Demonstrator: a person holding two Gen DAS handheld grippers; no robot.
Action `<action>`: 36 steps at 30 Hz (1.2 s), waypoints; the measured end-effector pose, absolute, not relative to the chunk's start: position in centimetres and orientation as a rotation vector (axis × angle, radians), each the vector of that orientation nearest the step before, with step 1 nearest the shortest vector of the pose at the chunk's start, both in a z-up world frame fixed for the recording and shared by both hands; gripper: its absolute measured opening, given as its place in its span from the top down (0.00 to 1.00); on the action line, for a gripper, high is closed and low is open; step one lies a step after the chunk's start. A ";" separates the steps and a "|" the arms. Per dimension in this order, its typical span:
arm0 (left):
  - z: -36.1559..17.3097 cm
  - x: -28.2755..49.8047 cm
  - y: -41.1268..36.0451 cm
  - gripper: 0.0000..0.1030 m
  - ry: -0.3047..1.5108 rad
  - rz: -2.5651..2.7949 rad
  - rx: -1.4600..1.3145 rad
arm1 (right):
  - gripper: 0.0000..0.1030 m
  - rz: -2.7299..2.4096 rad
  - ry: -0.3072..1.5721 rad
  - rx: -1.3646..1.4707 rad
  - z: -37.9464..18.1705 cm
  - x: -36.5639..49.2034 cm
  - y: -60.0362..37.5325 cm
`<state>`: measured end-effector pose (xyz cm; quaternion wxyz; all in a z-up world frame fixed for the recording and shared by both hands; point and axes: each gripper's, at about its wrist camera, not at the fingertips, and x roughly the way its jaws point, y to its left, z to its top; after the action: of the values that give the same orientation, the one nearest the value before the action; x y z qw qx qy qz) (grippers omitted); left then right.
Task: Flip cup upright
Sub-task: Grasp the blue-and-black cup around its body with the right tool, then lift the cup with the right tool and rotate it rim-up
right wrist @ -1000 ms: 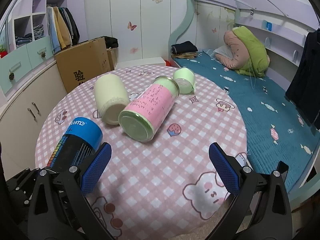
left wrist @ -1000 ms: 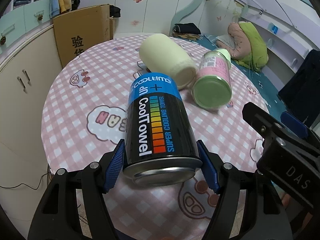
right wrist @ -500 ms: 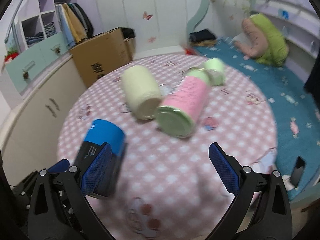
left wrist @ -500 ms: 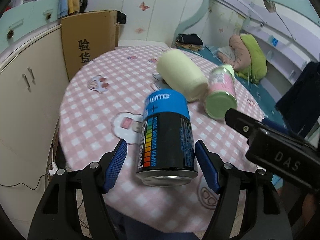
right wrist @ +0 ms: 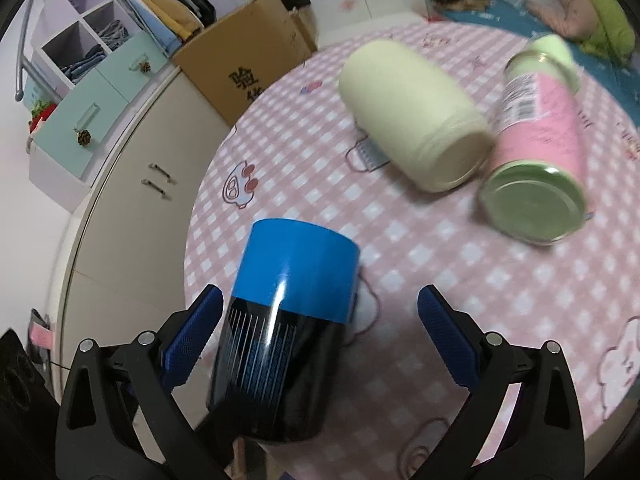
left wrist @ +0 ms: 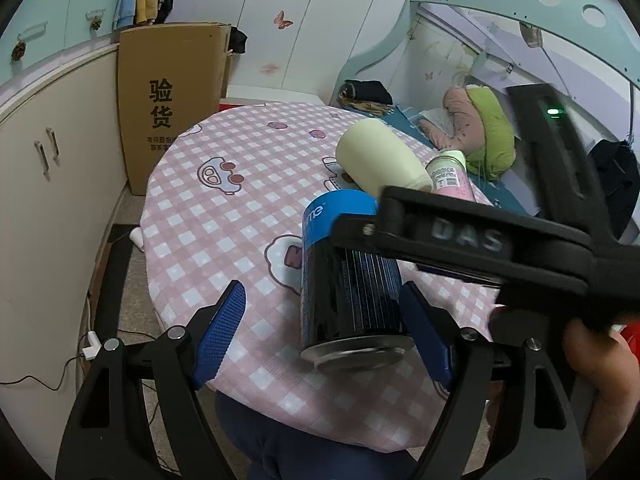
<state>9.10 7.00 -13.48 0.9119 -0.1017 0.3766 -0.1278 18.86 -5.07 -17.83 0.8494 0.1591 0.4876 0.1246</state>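
A black can-shaped cup with a blue cap [left wrist: 350, 280] lies on its side near the front edge of the pink checked round table [left wrist: 240, 208]. My left gripper [left wrist: 324, 332] is open, its blue pads either side of the cup's metal base, the right pad close to it. My right gripper [right wrist: 320, 332] is open above the cup [right wrist: 284, 328], which sits between its fingers nearer the left pad. The right gripper's black body [left wrist: 480, 240] crosses over the cup in the left wrist view.
A cream cup [right wrist: 416, 116] and a pink bottle with a green lid [right wrist: 536, 152] lie on their sides farther back on the table. A cardboard box [left wrist: 168, 100] and cupboards [left wrist: 44, 184] stand to the left. A bed [left wrist: 472, 140] is behind to the right.
The left gripper has opened wider and let go of the cup, which now lies on the table. The right gripper has swung left and down over the cup.
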 end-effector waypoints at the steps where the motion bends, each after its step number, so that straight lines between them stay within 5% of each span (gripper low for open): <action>1: -13.5 9.1 7.1 0.26 0.774 -0.267 -0.212 | 0.05 0.268 1.037 0.337 -18.1 19.1 -4.8; 5: -13.6 9.4 8.0 0.26 0.781 -0.277 -0.237 | 0.10 0.300 1.074 0.374 -19.3 19.9 -4.2; 7: -13.6 9.4 8.3 0.26 0.775 -0.269 -0.234 | 0.30 0.348 1.082 0.415 -19.5 20.0 -4.3; 25: -13.6 10.1 8.4 0.26 0.790 -0.207 -0.235 | 0.32 0.101 0.746 0.016 -12.5 15.3 -5.2; 36: -13.6 9.9 7.2 0.26 0.799 -0.155 -0.198 | 0.34 0.068 0.725 -0.020 -12.6 13.2 -6.9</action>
<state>9.90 7.20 -13.56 0.9136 -0.0961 0.3880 -0.0750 13.23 -6.93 -12.57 0.9344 -0.0096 0.3545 0.0331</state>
